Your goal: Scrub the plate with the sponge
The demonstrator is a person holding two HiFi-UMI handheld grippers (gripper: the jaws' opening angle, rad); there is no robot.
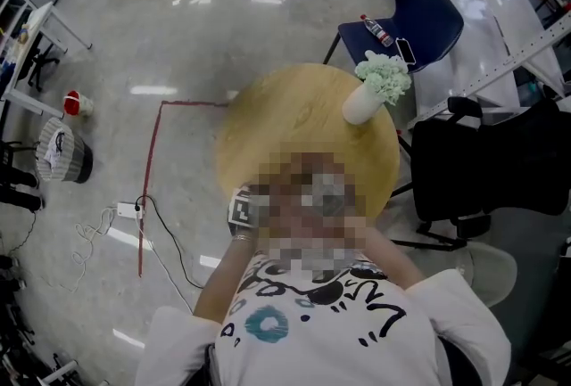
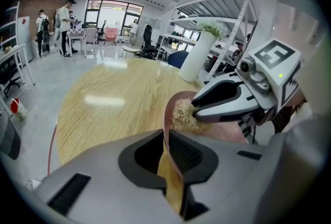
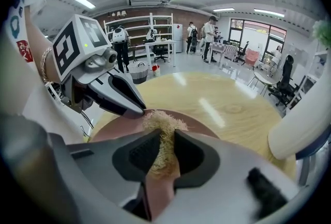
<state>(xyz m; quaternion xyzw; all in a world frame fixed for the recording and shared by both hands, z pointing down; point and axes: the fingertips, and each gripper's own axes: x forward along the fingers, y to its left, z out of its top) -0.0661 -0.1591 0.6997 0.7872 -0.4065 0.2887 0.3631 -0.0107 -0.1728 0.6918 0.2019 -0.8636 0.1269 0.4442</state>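
left claw (image 2: 166,140) pinches the near rim of the pinkish-brown plate (image 2: 225,134), its jaws pressed on the edge from both sides. right claw (image 3: 166,137) is clamped on the straw-coloured fibrous sponge (image 3: 164,123), and the sponge's tuft touches the plate's face just beside the left claw's tips. both claws meet over the near side of the round wooden table (image 1: 285,121). a white vase (image 1: 361,104) of pale green flowers stands near the table's far right edge.
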